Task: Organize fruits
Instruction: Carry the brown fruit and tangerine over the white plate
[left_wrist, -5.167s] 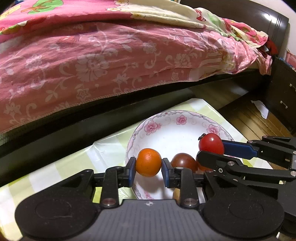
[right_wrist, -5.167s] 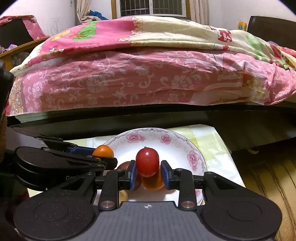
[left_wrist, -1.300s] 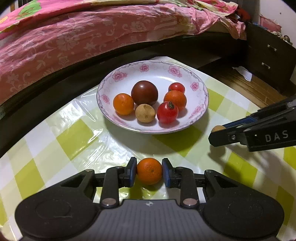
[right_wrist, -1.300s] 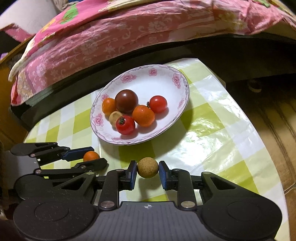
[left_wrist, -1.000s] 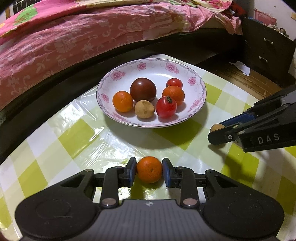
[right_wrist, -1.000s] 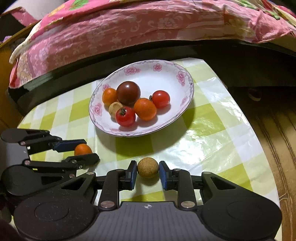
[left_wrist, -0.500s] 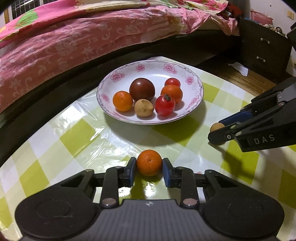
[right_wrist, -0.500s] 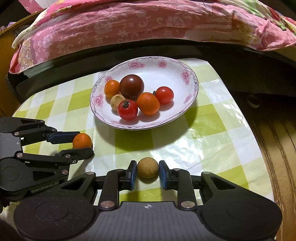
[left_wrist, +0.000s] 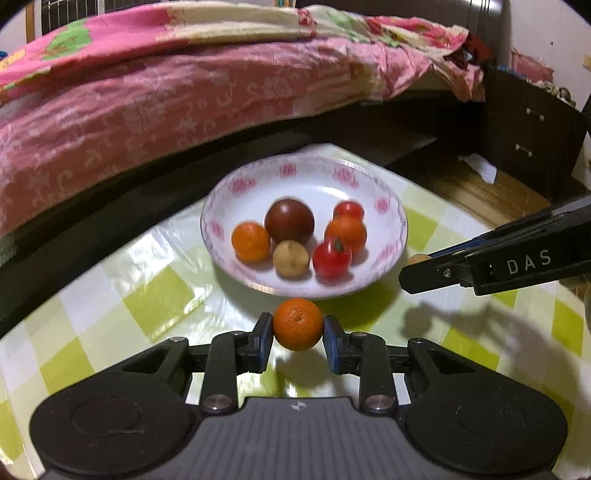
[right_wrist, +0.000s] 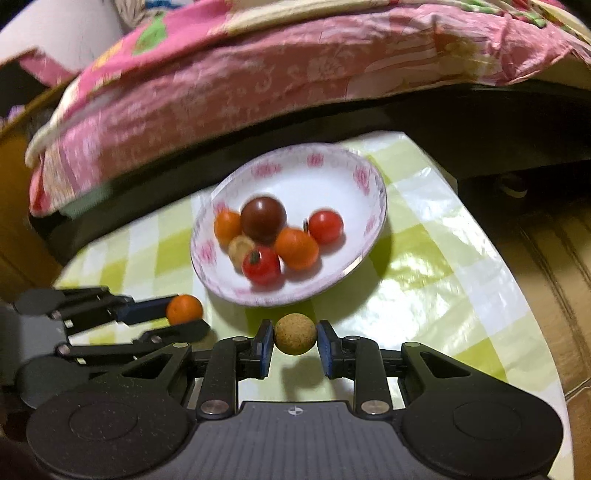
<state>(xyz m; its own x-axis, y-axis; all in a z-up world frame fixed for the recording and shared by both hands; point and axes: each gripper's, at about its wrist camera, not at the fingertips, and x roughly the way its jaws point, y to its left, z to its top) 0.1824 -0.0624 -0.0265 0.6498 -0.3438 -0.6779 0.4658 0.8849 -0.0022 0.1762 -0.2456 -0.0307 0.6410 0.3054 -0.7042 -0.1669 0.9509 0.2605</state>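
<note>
My left gripper (left_wrist: 297, 329) is shut on a small orange (left_wrist: 297, 328) and holds it above the checked tablecloth, just in front of the flowered white plate (left_wrist: 391, 216). My right gripper (right_wrist: 294, 335) is shut on a tan round fruit (right_wrist: 295, 333), also lifted in front of the plate (right_wrist: 371, 192). The plate holds several fruits: a dark tomato (left_wrist: 289, 220), an orange (left_wrist: 250, 241), a tan fruit (left_wrist: 291, 258), red tomatoes and another orange. The left gripper with its orange (right_wrist: 184, 308) shows at the left of the right wrist view.
The green-and-white checked tablecloth (left_wrist: 159, 299) covers a low table. A bed with a pink floral quilt (left_wrist: 147, 92) stands right behind it. A dark drawer cabinet (left_wrist: 532, 129) and wooden floor (right_wrist: 554, 240) lie to the right, past the table's edge.
Both grippers have lifted their fruits off the tablecloth and moved forward toward the plate. Five seconds ago each gripper held a different fruit over the plate.
</note>
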